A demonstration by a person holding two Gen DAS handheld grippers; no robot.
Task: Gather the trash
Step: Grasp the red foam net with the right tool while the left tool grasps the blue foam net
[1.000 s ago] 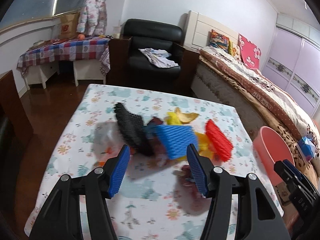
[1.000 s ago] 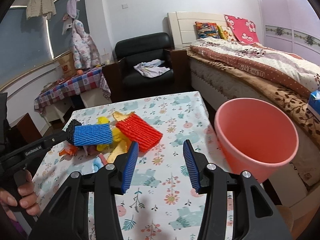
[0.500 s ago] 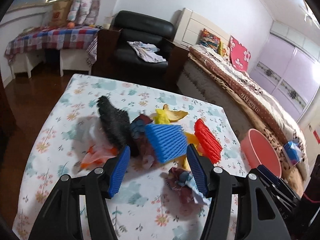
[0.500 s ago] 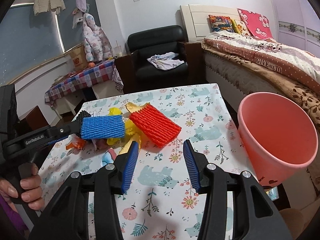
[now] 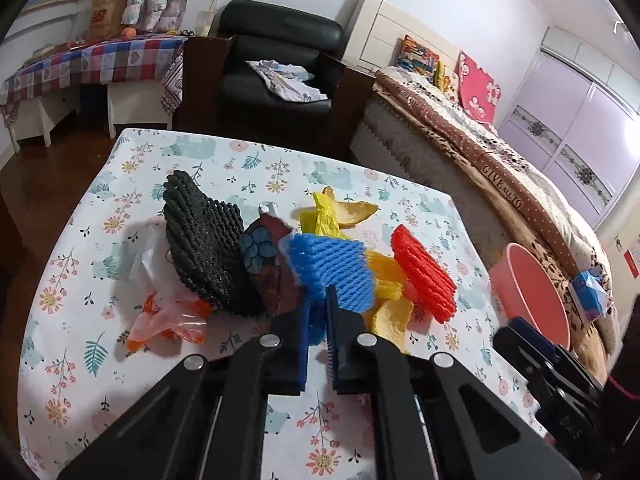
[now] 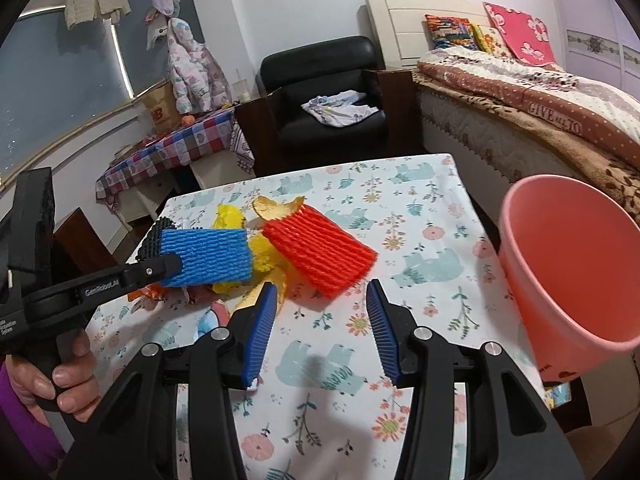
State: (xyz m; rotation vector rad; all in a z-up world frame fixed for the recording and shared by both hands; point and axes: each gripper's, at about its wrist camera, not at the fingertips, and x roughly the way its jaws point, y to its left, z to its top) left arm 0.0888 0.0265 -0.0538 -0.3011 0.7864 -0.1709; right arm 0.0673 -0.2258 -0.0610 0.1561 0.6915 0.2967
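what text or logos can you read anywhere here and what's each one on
"GIVE ALL TO": brown band of the bedspread.
"GenRobot.AI": arm of the left gripper.
"NB" logo: cardboard box by the window.
Small white print on the left gripper's body and the red notice at the far right: too blurred to read.

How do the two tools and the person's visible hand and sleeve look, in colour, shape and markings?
Both the left tool and the right tool have black angular plastic frames with silver screws and two fingers faced with ribbed blue pads. The left tool's side bears white lettering. The hand on its black grip has a purple sleeve.
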